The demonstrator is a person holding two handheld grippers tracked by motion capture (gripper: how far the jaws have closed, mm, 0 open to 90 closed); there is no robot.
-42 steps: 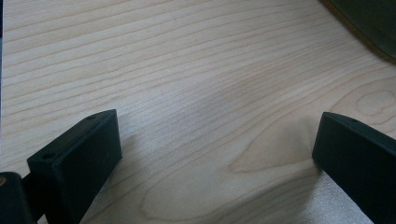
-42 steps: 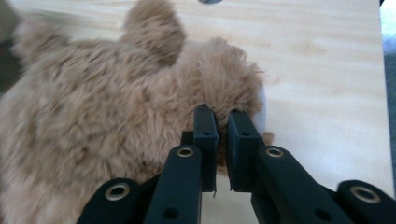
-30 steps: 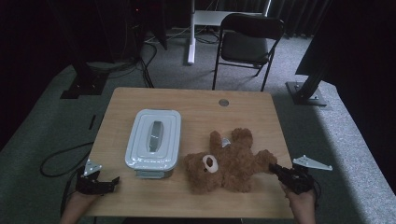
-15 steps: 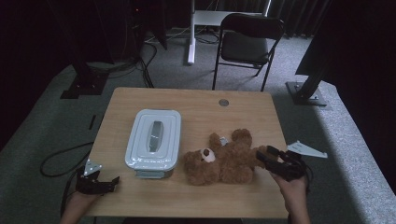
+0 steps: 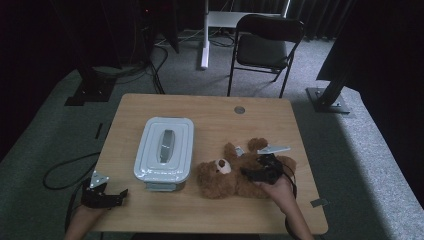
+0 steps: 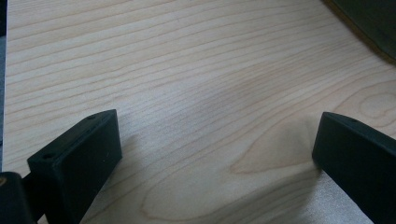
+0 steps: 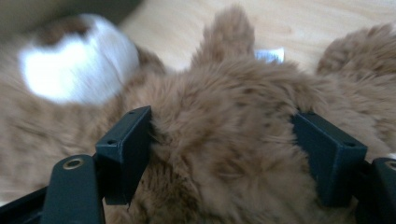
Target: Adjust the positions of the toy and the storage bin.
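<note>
A brown teddy bear (image 5: 225,179) lies on its back on the wooden table (image 5: 210,107), right of centre, its white muzzle (image 7: 74,65) toward the left. My right gripper (image 5: 248,173) is over the bear's belly. In the right gripper view the bear's furry body (image 7: 224,102) lies between the jaws of my right gripper (image 7: 222,140), which have just been opening and now stand wide, with fur brushing both. My left gripper (image 5: 122,192) rests at the table's front left, open. In the left gripper view only bare wood shows between the jaws of my left gripper (image 6: 215,154).
A pale blue-grey lidded box (image 5: 165,147) stands left of the bear, close to its head. A white tag (image 7: 269,54) pokes out by the bear's limb. A round grommet (image 5: 239,109) sits near the table's far edge. A dark chair (image 5: 265,45) stands behind the table.
My right gripper has moved left from the table's right edge onto the bear's belly, and its jaws have gone from shut to wide. The bear has shifted slightly. The left gripper has stayed put.
</note>
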